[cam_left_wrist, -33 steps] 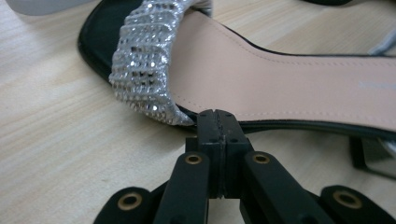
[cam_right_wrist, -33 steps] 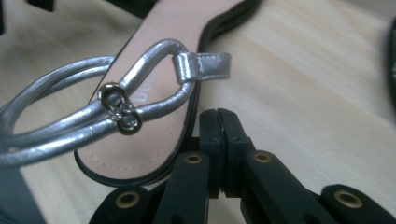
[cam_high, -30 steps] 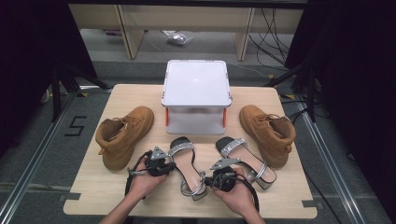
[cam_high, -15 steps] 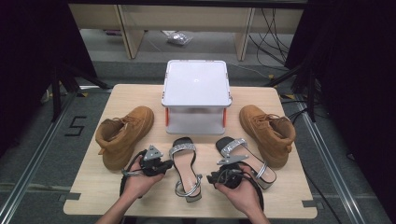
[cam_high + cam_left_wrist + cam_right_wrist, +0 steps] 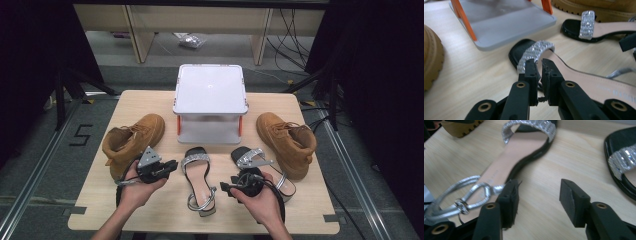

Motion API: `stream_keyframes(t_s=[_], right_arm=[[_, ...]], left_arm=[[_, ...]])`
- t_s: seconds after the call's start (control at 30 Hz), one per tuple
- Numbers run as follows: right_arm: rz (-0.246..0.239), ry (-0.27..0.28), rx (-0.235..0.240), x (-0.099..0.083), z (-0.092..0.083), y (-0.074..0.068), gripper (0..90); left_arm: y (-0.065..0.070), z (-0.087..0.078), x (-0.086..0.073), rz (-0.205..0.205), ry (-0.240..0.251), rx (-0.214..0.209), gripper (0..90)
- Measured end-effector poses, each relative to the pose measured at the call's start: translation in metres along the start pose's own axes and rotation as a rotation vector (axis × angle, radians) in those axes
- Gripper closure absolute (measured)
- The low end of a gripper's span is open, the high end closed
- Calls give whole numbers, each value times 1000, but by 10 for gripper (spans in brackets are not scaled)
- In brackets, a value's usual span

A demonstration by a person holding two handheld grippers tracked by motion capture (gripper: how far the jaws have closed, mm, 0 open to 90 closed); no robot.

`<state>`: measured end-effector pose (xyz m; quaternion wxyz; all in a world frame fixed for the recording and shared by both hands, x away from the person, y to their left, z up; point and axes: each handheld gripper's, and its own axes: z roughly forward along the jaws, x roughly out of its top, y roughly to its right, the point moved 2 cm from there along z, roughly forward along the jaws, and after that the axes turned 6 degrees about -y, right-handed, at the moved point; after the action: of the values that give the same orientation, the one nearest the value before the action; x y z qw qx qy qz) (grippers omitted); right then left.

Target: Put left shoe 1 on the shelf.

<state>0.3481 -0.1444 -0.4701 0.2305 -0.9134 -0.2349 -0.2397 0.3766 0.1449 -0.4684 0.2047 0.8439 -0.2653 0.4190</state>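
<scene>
**Two sandals at the front of the tabletop, both grippers off them**

The black flat sandal with a rhinestone toe band, beige insole and thin silver ankle strap [image 5: 199, 182] lay on the light wooden tabletop [image 5: 100, 210], near the middle of its front edge, toe toward the far edge. Its buckled strap rested loose over the heel end. A matching second black sandal [image 5: 260, 167] lay just to its right, angled, toe also pointing away.

The left gripper [image 5: 167, 167] was held at the first sandal's left, near its toe. Its jaws had just been opening and stood a narrow gap apart with nothing between them; in the left gripper view [image 5: 539, 72] the glittering band sat just beyond the tips.

The right gripper [image 5: 227, 187] was held between the two sandals, near the heel ends. Its jaws had just been opening and stood wide; in the right gripper view [image 5: 539, 195] bare wood showed between them, the silver strap beside one jaw.

A white plastic step stool with orange legs [image 5: 210, 100] stood behind the sandals. A tan suede boot [image 5: 132, 140] lay toward the left edge, another tan boot [image 5: 287, 140] toward the right.
</scene>
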Motion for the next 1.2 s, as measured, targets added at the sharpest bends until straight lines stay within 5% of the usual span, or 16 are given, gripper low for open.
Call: stream_keyframes(t_s=[0.17,0.53,0.73,1.2], right_arm=[[-36,11,10,16,1,-7,426],[9,-61,-28,38,18,-27,359],[-29,-88,-25,46,38,-43,343],[-45,-197,-74,45,64,-63,325]], left_arm=[[-5,-2,21,1,47,8,818],[-19,-1,92,46,136,44,888],[-30,9,123,44,166,76,889],[-53,45,144,-5,119,138,865]])
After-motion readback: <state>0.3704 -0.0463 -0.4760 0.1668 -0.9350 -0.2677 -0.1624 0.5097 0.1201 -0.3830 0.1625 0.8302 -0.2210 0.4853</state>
